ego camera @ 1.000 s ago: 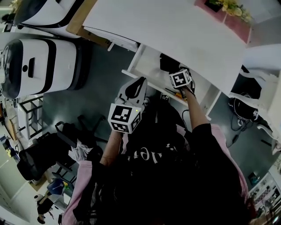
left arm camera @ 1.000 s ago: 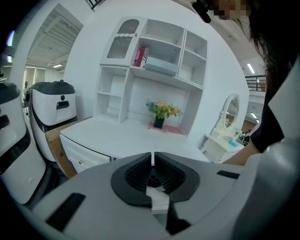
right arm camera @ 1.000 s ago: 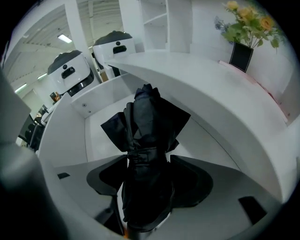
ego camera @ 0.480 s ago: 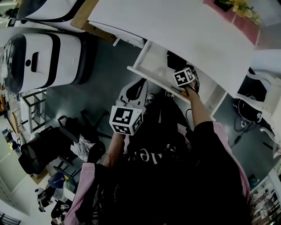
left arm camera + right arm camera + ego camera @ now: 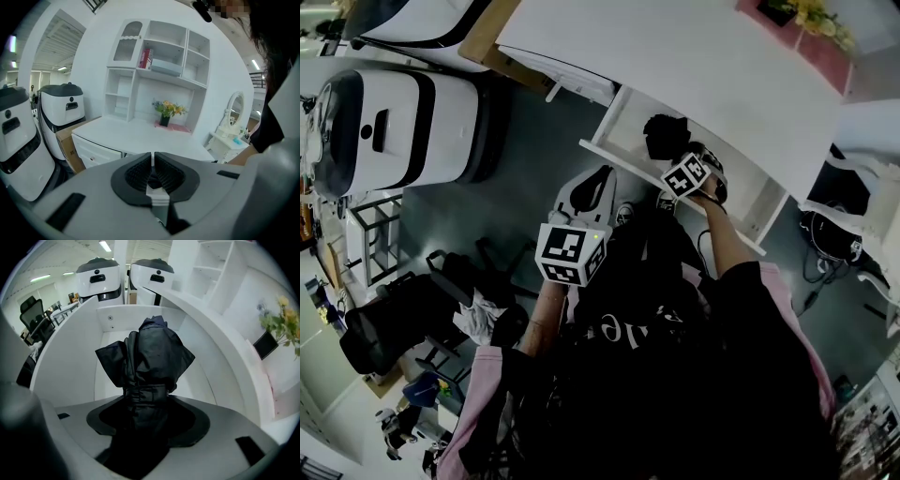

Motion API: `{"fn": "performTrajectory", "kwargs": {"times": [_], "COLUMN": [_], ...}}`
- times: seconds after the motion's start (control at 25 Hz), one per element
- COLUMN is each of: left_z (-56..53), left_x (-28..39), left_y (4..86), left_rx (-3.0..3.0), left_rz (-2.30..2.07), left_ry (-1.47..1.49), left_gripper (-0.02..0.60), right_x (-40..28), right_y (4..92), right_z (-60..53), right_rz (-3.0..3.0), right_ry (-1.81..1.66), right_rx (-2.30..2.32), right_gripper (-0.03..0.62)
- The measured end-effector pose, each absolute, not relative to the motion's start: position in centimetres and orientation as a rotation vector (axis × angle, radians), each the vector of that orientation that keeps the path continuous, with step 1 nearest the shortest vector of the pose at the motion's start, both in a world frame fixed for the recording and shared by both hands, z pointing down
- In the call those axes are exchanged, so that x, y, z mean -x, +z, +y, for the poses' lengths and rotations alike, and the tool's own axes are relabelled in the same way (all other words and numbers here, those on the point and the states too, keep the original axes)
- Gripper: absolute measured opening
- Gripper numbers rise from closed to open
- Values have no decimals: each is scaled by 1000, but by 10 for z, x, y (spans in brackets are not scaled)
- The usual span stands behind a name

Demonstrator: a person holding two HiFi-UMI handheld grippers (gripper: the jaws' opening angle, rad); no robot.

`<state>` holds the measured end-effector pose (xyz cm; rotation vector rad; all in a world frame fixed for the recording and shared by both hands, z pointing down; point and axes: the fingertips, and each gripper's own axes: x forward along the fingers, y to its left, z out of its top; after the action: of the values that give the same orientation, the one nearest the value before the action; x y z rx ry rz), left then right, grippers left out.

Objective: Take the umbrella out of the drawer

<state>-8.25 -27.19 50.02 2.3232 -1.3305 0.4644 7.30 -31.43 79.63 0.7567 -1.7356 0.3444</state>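
Grey floor (image 5: 525, 178) lies open in the head view between the white table (image 5: 694, 66) at the top and two white rounded machines with black bands (image 5: 394, 122) at the left. Under the table edge a white drawer (image 5: 619, 131) stands pulled out. Its front rail is just beyond the left gripper (image 5: 598, 176), which has free room around it, and its far end is cut off by the table top. The person's dark clothing and pink sleeves fill the lower half and hide whatever is beneath. A black folded umbrella (image 5: 666, 136) sits in the drawer, right at the tip of the right gripper (image 5: 682, 161), whose jaws are hidden here behind its marker cube.

The left gripper view looks across the table to a white shelf hutch (image 5: 159, 61) and a vase of yellow flowers (image 5: 166, 111). The left gripper's jaws are pressed together with nothing between them. Its own body blocks the drawer below, and dark clothing covers the right edge.

The right gripper view looks into the drawer, whose white walls (image 5: 70, 362) curve close on both sides and behind, leaving little room sideways. The umbrella (image 5: 147, 352) stands straight ahead, with its strapped waist in the gap between the jaws, which are spread wide on either side. Black pads and black fabric merge, so its near end cannot be made out.
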Motion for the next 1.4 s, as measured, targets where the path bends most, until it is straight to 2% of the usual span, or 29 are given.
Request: {"fn": "performTrajectory", "kwargs": {"times": [0.84, 1.4], "left_z": [-229, -201], "left_x": [126, 118], "left_y": [484, 455], "left_rx": [-2382, -2566], "left_rz": [-1283, -1074], "left_ry": [399, 333], "left_gripper": [29, 31], "right_x": [-52, -49], "right_y": [605, 501], "right_z": [-284, -196], "right_rz": [-1967, -2052], "right_ry": [444, 579], "right_rx": [-1170, -1538], "right_gripper": [288, 288]}}
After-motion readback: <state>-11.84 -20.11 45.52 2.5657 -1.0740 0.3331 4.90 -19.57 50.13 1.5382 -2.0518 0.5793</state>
